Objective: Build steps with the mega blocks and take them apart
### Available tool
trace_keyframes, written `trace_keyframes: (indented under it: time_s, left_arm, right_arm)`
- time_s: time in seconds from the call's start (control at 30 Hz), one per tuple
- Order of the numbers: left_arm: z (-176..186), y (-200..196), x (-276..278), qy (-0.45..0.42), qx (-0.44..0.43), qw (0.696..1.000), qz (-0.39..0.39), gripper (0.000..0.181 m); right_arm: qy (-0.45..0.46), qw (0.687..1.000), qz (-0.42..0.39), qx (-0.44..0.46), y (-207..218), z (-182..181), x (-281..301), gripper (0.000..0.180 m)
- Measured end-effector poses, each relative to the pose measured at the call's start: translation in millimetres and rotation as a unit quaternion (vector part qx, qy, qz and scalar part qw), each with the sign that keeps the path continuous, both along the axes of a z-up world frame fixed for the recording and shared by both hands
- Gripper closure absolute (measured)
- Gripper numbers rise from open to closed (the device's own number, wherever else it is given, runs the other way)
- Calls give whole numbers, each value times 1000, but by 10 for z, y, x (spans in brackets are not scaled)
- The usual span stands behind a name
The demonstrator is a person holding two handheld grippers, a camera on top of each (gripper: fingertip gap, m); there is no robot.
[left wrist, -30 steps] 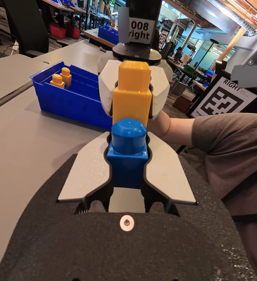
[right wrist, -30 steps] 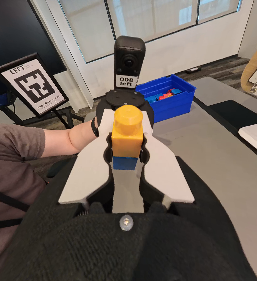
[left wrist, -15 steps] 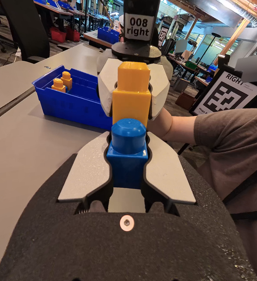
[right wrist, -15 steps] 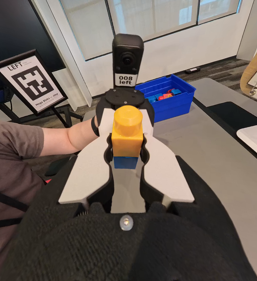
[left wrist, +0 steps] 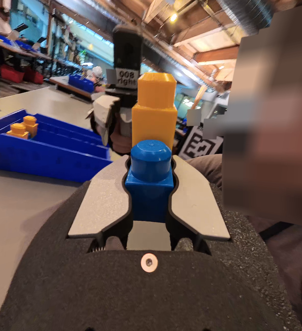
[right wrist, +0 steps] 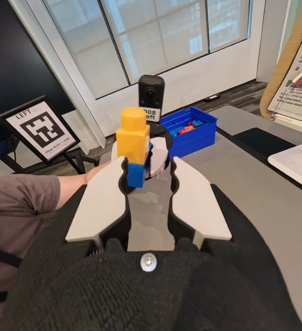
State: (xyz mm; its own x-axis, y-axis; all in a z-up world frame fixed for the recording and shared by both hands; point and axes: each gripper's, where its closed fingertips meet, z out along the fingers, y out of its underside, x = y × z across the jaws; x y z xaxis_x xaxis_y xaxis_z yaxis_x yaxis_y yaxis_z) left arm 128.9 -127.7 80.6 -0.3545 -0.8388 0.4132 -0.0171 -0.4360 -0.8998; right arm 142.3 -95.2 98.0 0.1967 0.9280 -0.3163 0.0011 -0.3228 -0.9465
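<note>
- Two orange blocks (left wrist: 22, 127) sit in my left blue bin (left wrist: 44, 152) on the desk (left wrist: 12, 200).
- My left hand-held gripper (left wrist: 149, 172) clamps the blue block (left wrist: 149, 188), with an orange block (left wrist: 154, 114) stacked on it.
- My right hand-held gripper (right wrist: 147, 168) gapes, gripping nothing, beside that stack.
- The far bin (right wrist: 196, 139) holds mixed blocks.

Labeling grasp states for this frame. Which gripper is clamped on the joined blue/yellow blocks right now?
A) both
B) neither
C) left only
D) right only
C: the left gripper is shut on the blue block that carries the yellow block, while in the right wrist view the right gripper stands open, its fingers apart from the stack.
</note>
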Motion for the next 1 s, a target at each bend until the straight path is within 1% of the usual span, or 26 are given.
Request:
trace_keyframes:
  time_s: [0.07,0.23,0.37,0.43,0.57,0.6,0.67,0.73,0.77,0.83,0.87,0.93,1.0]
  left_arm:
    - [114,-86,-80,-38,-21,998,-43,139]
    - [184,-288,-179,-71,-40,988,-131,140]
    - [315,-470,-314,-122,-57,969,-210,140]
    - [345,-535,-369,-135,-45,964,-227,139]
    - [324,-632,-390,-126,-25,962,-243,139]
    - [312,-633,-368,-121,-19,964,-236,139]
    - [259,-536,-240,-95,-1,979,-180,139]
    - [161,-303,-65,-46,35,996,-69,139]
    - [117,-176,-12,-23,58,998,-11,139]
    - [50,29,29,21,95,992,79,139]
    - [14,92,34,43,111,987,108,139]
    - [-42,75,47,72,129,983,113,139]
    - [-59,34,76,79,136,982,108,139]
  right_arm:
    - [10,1000,9,1,-70,59,-19,135]
    - [29,998,-10,48,-202,250,-21,136]
    - [34,998,0,59,-322,319,-39,136]
    - [29,998,4,62,-352,315,-55,136]
    - [22,998,14,66,-399,304,-87,136]
    - [20,997,15,68,-411,300,-95,136]
    - [14,997,18,73,-434,291,-111,136]
    - [2,996,18,89,-451,274,-129,136]
    - [-11,995,11,100,-433,246,-131,136]
    - [-38,991,-13,126,-356,189,-124,136]
    - [-45,990,-25,134,-314,170,-119,135]
    - [-48,989,-32,138,-261,139,-126,132]
    - [-46,990,-37,126,-193,94,-133,129]
